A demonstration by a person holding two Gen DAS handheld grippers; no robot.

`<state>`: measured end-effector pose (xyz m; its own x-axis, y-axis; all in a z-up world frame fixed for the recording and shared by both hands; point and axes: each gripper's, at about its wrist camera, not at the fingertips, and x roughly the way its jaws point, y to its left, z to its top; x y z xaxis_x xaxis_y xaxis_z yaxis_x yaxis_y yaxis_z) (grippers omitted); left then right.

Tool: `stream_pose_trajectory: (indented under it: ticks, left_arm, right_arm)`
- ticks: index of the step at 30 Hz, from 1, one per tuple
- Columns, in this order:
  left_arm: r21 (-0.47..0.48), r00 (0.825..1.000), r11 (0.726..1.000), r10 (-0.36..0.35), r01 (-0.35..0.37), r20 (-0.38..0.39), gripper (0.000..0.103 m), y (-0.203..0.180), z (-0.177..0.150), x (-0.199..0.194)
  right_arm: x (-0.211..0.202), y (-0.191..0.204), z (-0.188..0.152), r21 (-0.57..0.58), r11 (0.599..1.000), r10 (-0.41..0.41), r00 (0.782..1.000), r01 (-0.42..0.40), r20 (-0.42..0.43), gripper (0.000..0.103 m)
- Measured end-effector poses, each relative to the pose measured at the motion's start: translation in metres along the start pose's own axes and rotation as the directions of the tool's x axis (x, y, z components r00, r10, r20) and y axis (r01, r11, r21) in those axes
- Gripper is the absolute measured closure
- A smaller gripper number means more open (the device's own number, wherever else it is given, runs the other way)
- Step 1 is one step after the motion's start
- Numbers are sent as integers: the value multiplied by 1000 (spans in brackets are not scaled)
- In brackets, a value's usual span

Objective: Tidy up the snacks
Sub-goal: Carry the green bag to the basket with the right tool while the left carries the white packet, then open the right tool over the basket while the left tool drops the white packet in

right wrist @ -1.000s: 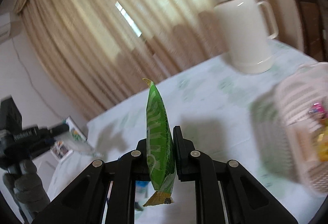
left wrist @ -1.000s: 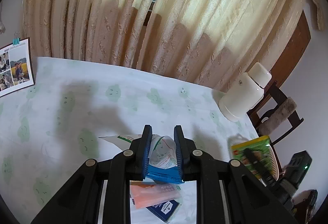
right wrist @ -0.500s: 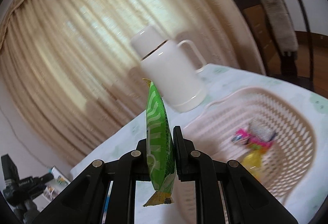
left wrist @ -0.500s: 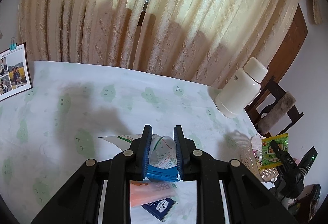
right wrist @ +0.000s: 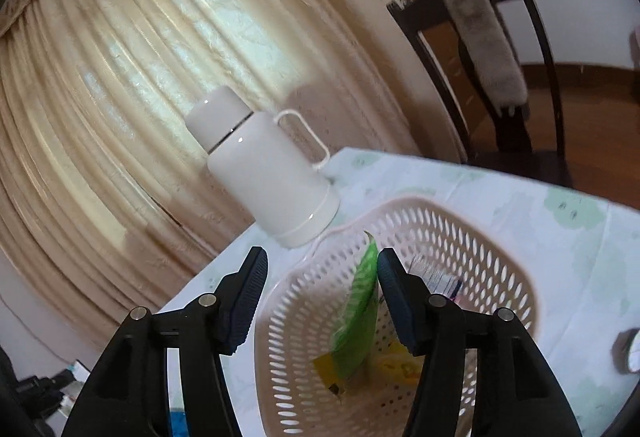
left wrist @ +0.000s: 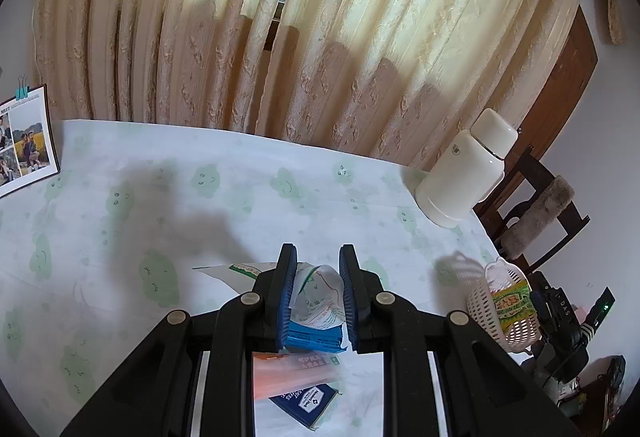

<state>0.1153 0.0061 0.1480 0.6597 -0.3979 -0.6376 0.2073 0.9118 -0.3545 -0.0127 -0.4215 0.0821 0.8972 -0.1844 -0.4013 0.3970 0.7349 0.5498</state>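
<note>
Cream curtains (left wrist: 280, 37) hung behind a table with a green-cloud tablecloth (left wrist: 180, 197). From the tongs outward: the left gripper (left wrist: 318, 293) was clenched on a white-and-blue snack packet (left wrist: 316, 305), with orange and navy packets below at 6 o'clock. The right gripper (right wrist: 322, 297) stood released, its green snack bag (right wrist: 358, 313) dropping into the pink perforated basket (right wrist: 480, 237). A white thermos (right wrist: 268, 173) stood at 11 o'clock.
</note>
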Motion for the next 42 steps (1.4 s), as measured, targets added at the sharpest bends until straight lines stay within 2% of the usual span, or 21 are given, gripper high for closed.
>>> stream_pose_trajectory:
  ticks: [5, 13, 20, 25, 32, 39, 42]
  left_arm:
    - [0, 1000, 1000, 0, 0, -1, 84, 0, 0, 0]
    - [15, 1000, 1000, -1, 1, 6, 84, -6, -2, -3]
    - [46, 1000, 999, -24, 24, 1, 84, -21, -7, -3]
    - [41, 995, 995, -92, 93, -38, 83, -38, -13, 6]
    - [125, 994, 987, -97, 103, -51, 83, -94, -12, 16]
    - [203, 986, 966, -145, 160, -87, 83, -161, -7, 36]
    - [247, 977, 948, -180, 203, -112, 83, -197, -8, 47]
  right_arm:
    - [-1, 2, 0, -39, 998, -44, 999, 44, 13, 45]
    - [-23, -10, 11, -36, 992, -118, 984, 123, 132, 45]
    - [-31, -30, 20, -4, 991, -131, 982, 132, 134, 45]
    - [-37, -46, 23, 9, 988, -152, 979, 152, 133, 45]
    - [-37, -54, 18, 35, 991, -133, 987, 130, 86, 45]
    - [-41, -43, 12, 17, 991, -134, 987, 133, 86, 45]
    - [-45, -45, 13, 40, 992, -124, 988, 121, 87, 45]
